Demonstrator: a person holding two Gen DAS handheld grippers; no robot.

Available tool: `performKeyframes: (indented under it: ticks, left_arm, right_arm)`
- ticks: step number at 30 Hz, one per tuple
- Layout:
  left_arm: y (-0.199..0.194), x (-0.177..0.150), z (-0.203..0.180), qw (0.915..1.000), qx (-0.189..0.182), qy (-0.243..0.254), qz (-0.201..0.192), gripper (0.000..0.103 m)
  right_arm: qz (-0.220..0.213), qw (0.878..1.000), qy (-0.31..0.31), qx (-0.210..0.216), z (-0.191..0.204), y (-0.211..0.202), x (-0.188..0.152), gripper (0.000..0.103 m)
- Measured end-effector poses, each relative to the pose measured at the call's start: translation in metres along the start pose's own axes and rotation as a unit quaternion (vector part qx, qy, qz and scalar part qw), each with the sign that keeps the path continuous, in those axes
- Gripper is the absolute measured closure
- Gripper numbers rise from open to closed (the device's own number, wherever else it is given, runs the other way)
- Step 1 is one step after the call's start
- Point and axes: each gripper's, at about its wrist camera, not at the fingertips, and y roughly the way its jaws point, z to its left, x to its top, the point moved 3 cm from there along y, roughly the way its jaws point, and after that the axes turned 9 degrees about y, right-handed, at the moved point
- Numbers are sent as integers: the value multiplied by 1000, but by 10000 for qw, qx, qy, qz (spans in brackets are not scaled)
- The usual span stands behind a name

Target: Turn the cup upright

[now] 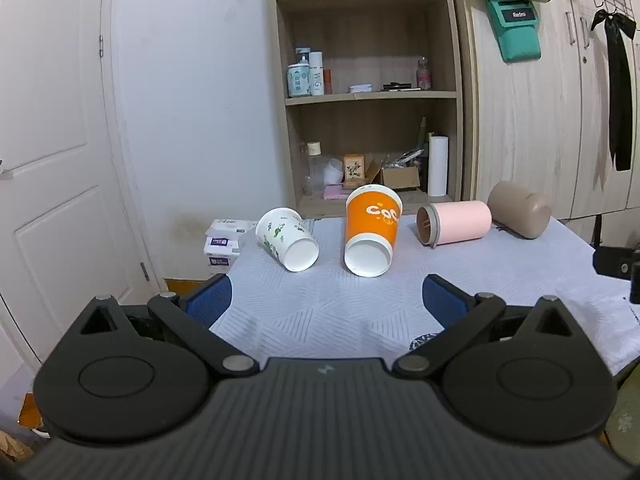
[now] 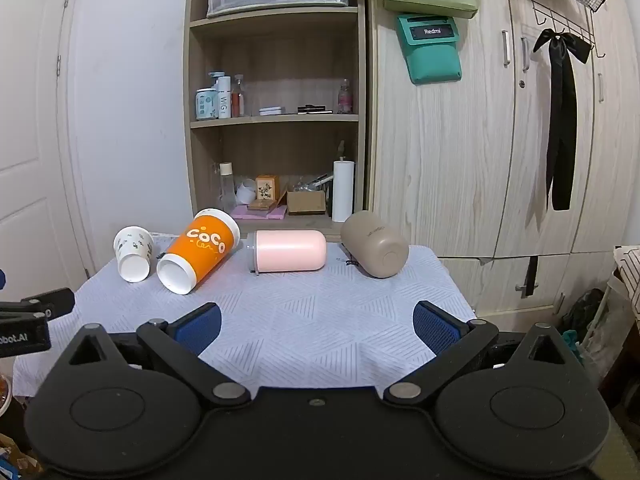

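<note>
Several cups lie on their sides in a row on the cloth-covered table (image 1: 328,304): a white patterned paper cup (image 1: 286,238) (image 2: 134,254), an orange paper cup (image 1: 372,230) (image 2: 200,254), a pink tumbler (image 1: 456,222) (image 2: 288,250) and a beige tumbler (image 1: 520,208) (image 2: 376,244). My left gripper (image 1: 328,298) is open and empty, well short of the paper cups. My right gripper (image 2: 316,326) is open and empty, well short of the pink tumbler.
A wooden shelf unit (image 1: 372,92) with bottles, boxes and a paper roll stands behind the table. A wardrobe (image 2: 500,140) with a hanging teal pouch and black ribbon is at the right. Stacked boxes (image 1: 224,240) sit past the table's left edge. A white door (image 1: 52,160) is at the left.
</note>
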Motion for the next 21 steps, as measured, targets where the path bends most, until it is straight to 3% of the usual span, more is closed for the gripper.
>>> performKeyframes:
  ticks: [13,21]
  left_arm:
    - [-10,0,10,9997,227,-24,42,0]
    - [-14,-2,13,9999,104,-113,-57,0]
  right_arm:
    - [57,9999,-18,-100,4,2,2,0]
    - [37,9999,-61,-94,-1,-1,-1,0]
